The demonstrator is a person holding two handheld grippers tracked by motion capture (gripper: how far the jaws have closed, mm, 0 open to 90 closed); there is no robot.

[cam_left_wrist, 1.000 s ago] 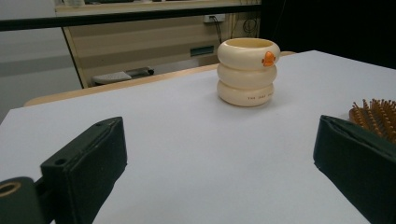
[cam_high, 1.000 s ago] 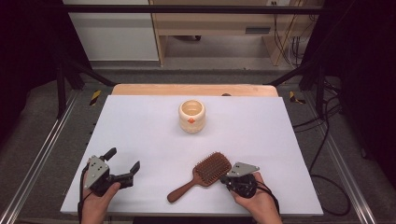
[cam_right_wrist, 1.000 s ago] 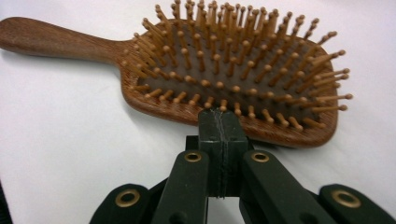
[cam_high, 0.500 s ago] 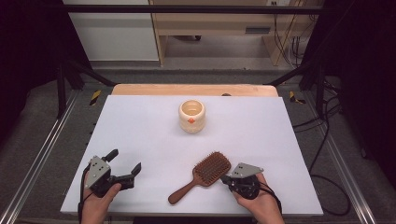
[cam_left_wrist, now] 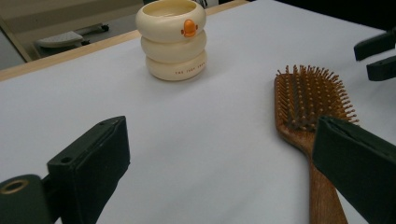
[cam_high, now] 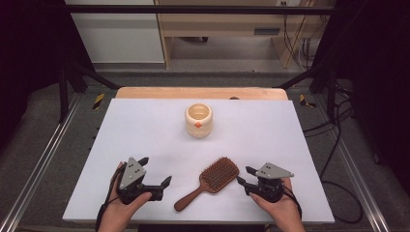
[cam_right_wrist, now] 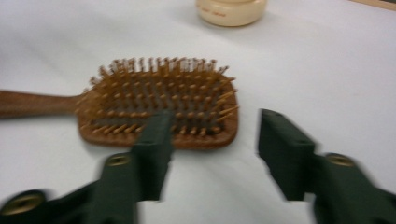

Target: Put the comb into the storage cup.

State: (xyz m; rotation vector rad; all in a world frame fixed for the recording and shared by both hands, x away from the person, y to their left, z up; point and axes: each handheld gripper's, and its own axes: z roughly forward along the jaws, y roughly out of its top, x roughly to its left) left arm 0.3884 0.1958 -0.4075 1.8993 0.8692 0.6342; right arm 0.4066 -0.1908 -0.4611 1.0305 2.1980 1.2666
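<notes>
A wooden paddle hairbrush (cam_high: 218, 175) lies bristles up on the white table (cam_high: 145, 125), its handle pointing toward the front left. My right gripper (cam_high: 244, 175) is open just right of the brush head, apart from it. In the right gripper view the brush (cam_right_wrist: 159, 102) lies just beyond the open right gripper (cam_right_wrist: 215, 119). My left gripper (cam_high: 155, 170) is open and empty, left of the handle. In the left gripper view the brush (cam_left_wrist: 308, 98) lies by the right jaw of the left gripper (cam_left_wrist: 219, 135). A cream ringed cup (cam_high: 198, 120) with an orange mark stands upright farther back.
The cup (cam_left_wrist: 172, 39) sits well beyond the left gripper, and its base (cam_right_wrist: 231, 11) shows past the brush. The right gripper's jaw tips (cam_left_wrist: 378, 53) appear at the far right. A wooden strip (cam_high: 200, 93) edges the table's back.
My right gripper has drawn back to the right, a little away from the brush head. The brush and the left gripper have hardly moved.
</notes>
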